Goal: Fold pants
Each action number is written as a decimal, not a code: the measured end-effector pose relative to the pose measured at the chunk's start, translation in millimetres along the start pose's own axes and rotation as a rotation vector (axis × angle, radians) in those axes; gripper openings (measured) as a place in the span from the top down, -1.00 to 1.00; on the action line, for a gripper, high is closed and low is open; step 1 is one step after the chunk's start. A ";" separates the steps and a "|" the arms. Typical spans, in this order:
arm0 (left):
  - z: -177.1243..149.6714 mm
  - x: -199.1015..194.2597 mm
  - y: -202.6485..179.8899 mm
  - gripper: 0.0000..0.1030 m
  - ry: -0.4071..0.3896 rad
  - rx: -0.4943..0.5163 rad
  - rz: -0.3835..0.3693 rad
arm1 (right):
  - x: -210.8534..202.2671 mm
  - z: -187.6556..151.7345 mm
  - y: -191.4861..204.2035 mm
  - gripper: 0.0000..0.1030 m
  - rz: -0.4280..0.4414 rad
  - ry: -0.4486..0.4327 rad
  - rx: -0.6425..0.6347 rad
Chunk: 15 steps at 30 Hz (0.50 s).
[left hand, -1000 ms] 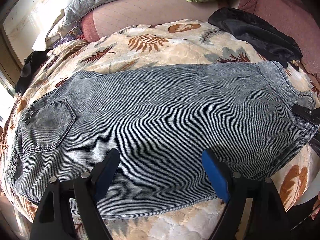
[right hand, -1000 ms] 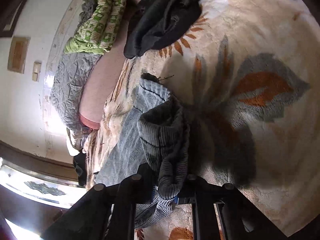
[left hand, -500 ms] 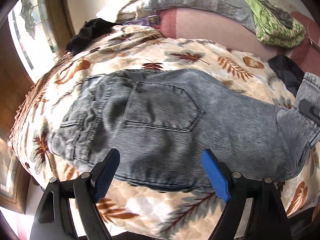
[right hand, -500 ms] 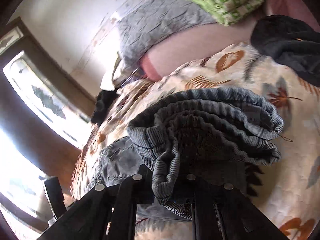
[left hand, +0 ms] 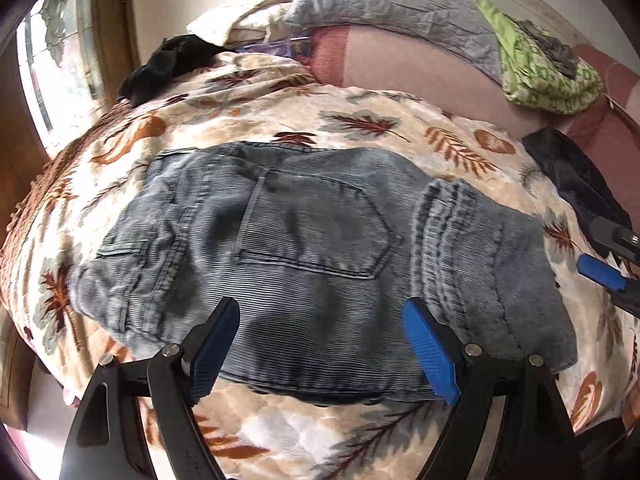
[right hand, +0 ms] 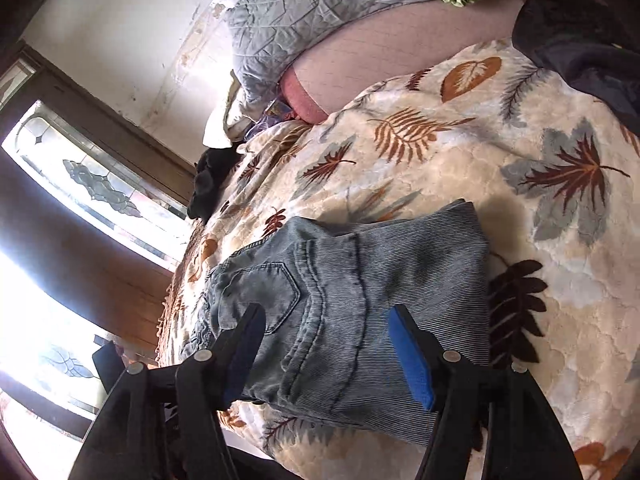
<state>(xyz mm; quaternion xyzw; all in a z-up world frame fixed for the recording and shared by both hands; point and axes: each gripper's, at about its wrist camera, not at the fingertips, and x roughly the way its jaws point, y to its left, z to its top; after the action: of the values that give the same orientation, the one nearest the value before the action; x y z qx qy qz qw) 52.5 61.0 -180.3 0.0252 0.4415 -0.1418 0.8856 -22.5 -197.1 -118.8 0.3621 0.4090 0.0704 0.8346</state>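
Note:
Grey-blue corduroy pants (left hand: 312, 248) lie folded over on a leaf-patterned blanket (left hand: 360, 120), back pocket up, with the leg end laid across the right side. They also show in the right wrist view (right hand: 360, 300). My left gripper (left hand: 324, 344) is open and empty, hovering over the near edge of the pants. My right gripper (right hand: 324, 352) is open and empty above the folded pants; one of its blue fingertips (left hand: 600, 272) shows at the right edge of the left wrist view.
A dark garment (left hand: 576, 176) lies at the right of the bed and a black one (left hand: 160, 68) at the far left by the window. A grey quilt (left hand: 400, 8) and a green patterned cloth (left hand: 540, 72) lie at the back.
My right gripper carried the leg end over the pants, laid it down and opened. The pants now lie folded shorter. My left gripper stayed open.

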 end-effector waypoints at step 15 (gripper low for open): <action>-2.1 33.3 -32.1 -0.65 0.114 0.107 -0.107 | 120.9 35.4 8.1 0.21 -0.196 0.153 -0.067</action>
<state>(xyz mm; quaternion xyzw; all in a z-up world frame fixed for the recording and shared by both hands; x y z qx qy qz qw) 61.1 23.0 -205.2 0.0570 0.4837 -0.2106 0.8476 84.2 -160.6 -175.6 0.2859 0.5024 0.0296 0.8155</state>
